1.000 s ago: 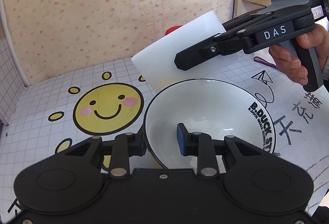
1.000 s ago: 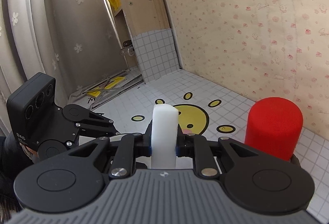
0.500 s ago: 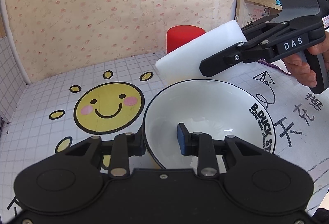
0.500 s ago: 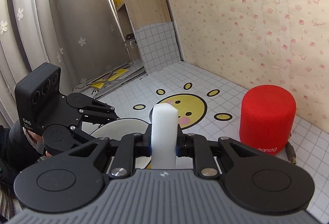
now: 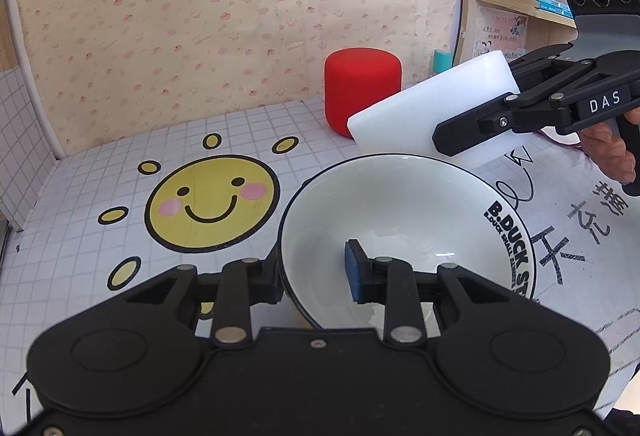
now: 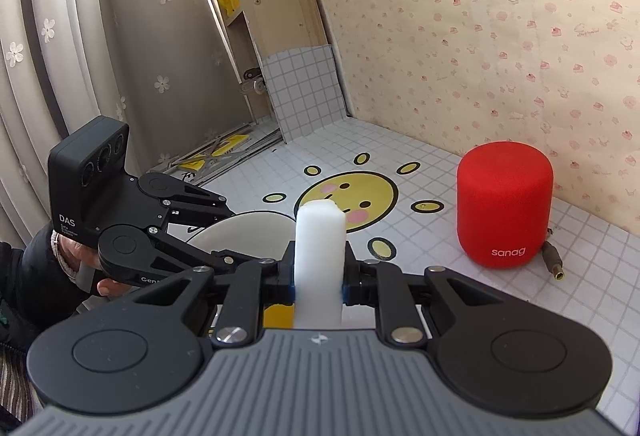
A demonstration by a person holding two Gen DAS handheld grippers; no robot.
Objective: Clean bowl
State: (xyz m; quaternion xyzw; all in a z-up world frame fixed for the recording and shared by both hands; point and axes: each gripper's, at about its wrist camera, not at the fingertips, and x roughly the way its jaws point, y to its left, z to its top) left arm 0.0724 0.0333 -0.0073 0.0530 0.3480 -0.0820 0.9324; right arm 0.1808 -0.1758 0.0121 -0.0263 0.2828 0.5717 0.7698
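Above the far rim of the bowl (image 5: pixel 400 220) my right tool (image 6: pixel 319 278), pinching the white sponge (image 5: pixel 428 116), has drawn back toward the red speaker (image 5: pixel 362 90). My left tool (image 5: pixel 316 272) clamps the near rim; wiping seems finished.

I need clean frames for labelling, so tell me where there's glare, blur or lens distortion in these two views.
Left wrist view: sharp; fisheye bends the pink-patterned wallpaper edges and corners go dark; a small glare streak sits inside the white ceramic bowl. Right wrist view: window light blows out behind the grey flowered curtain; the white foam sponge block and red cylindrical speaker stay crisp.
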